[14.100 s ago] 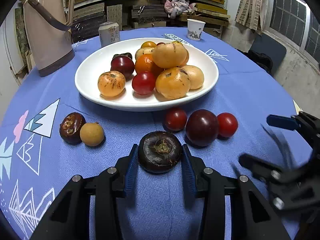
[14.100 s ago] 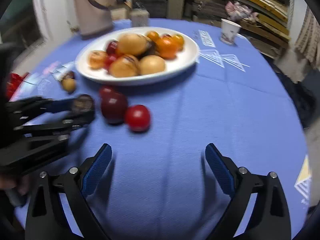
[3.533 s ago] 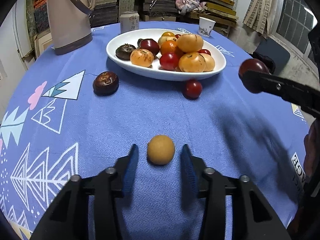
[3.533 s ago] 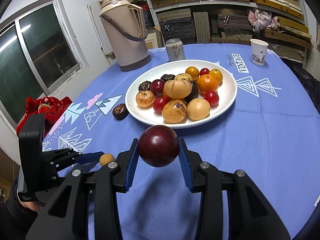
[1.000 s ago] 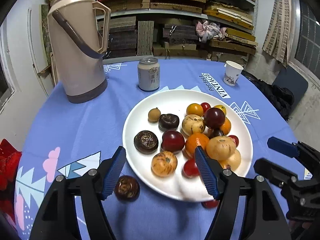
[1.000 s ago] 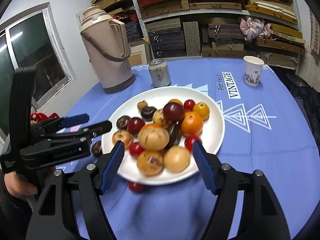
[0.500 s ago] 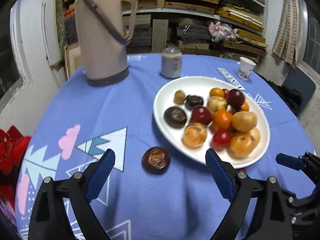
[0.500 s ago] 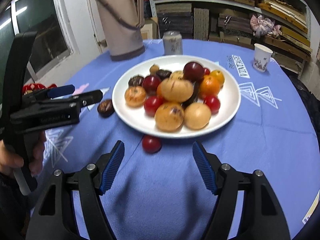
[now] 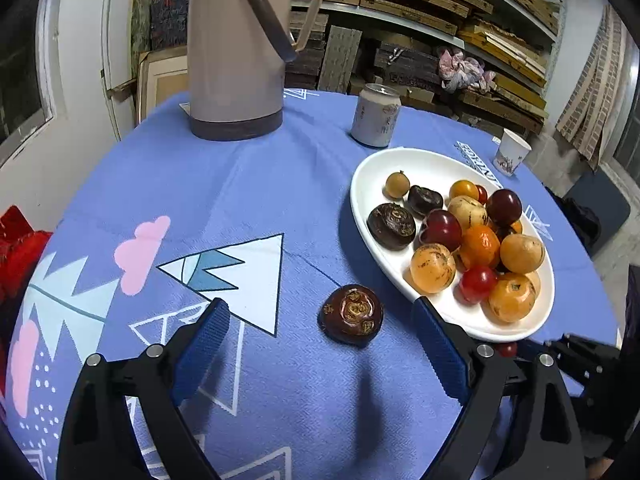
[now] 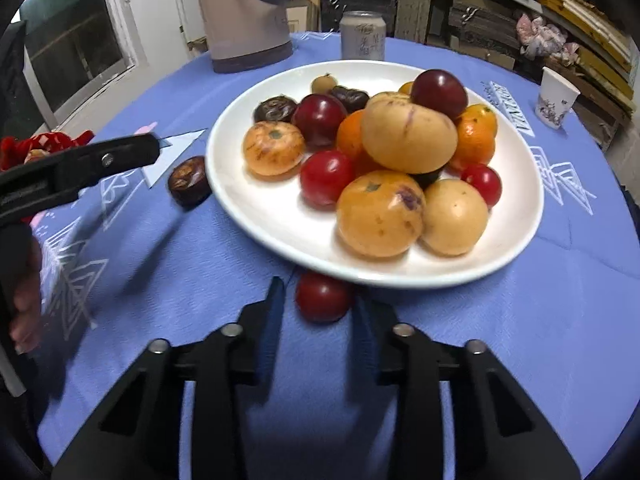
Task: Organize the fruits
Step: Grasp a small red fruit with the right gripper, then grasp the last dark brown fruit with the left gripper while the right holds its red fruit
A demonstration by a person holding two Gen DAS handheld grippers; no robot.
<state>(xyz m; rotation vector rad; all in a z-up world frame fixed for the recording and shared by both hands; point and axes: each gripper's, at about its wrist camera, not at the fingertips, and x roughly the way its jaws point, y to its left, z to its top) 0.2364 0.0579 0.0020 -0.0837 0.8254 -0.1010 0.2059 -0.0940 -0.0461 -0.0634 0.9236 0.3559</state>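
I see the table point(image 9: 248, 184) with a blue cloth. At 11 o'clock in my left view stands the big flask point(image 9: 236, 52). The white plate point(image 10: 256, 200) is next in size, at 2 o'clock in the left view and filling the centre of the right view. On it lies a heap of fruits point(image 10: 400, 148): yellow, orange, red and dark ones, touching one another.

My left tool point(image 9: 320, 340) is at 6 o'clock in its own view. Its jaws stand wide and hold nothing; they have just been opening. The dark fruit point(image 9: 352, 315) lies on the cloth between the two blue pads point(image 9: 204, 340), apart from both, just beside the plate rim. In the right view the same fruit point(image 10: 188, 180) is at 9 o'clock, just beside the plate.

My right tool point(image 10: 320, 304) is at 6 o'clock in its view. Its jaws have just been closing and now stand narrow, with the red tomato point(image 10: 324, 296) between them. The tomato rests on the cloth, partly under the near rim of the plate. The fingers are blurred, so I cannot tell if they press it.

The can point(image 9: 376, 116) stands at 12 o'clock behind the plate. The paper cup point(image 9: 512, 153) is at 1 o'clock, well apart from the can.
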